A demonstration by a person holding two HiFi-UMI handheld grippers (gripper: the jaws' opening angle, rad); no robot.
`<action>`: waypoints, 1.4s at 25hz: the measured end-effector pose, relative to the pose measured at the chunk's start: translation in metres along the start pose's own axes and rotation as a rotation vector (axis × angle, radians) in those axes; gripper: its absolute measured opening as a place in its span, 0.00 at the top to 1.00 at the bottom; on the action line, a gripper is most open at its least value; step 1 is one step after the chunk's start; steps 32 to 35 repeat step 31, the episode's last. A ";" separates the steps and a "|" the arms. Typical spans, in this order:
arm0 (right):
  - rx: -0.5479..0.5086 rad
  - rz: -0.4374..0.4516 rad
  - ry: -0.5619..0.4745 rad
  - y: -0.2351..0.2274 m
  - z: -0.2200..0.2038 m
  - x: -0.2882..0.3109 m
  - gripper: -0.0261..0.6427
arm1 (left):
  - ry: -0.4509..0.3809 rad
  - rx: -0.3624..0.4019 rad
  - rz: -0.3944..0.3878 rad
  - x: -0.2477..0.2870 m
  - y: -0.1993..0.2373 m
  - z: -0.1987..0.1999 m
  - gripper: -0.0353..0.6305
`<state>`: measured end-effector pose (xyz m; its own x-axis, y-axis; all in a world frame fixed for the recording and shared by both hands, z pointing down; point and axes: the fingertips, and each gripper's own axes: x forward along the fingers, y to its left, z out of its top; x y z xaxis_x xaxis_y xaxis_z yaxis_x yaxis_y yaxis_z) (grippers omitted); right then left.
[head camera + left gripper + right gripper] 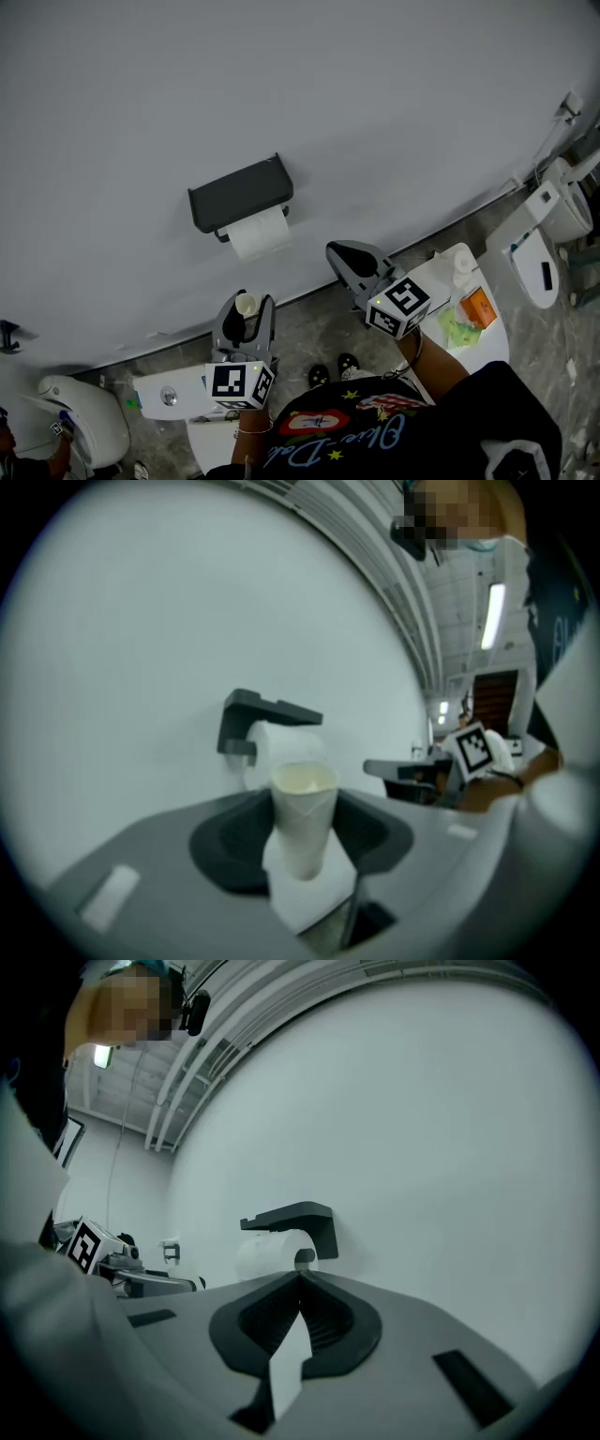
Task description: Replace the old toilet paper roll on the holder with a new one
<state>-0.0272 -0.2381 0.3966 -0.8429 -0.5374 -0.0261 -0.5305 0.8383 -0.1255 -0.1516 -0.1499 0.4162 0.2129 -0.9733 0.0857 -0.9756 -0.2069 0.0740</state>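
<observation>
A dark grey holder (239,192) is fixed to the white wall, and a full white toilet paper roll (260,234) hangs under it with a sheet end down. My left gripper (248,302) is below the holder, away from the wall, shut on a bare cardboard tube (246,306) that stands upright between its jaws (303,817). My right gripper (336,251) is to the right of the roll, its jaws shut tip to tip and holding nothing (300,1274). Both gripper views face the holder (267,714) (295,1218) from a short distance.
A white stand (487,347) at the right carries an orange box (478,307), a green packet (457,328) and a white roll (464,262). Toilets stand at the lower left (84,422) and far right (553,234). My shoes (333,370) are on the stone floor.
</observation>
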 end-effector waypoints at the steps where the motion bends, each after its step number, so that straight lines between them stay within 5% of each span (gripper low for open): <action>1: -0.004 -0.009 0.003 -0.001 -0.001 -0.002 0.94 | 0.002 0.000 -0.007 0.001 -0.002 -0.001 0.66; 35: -0.053 -0.026 -0.007 0.004 0.006 -0.008 0.94 | 0.008 0.005 -0.018 0.000 -0.004 -0.001 0.66</action>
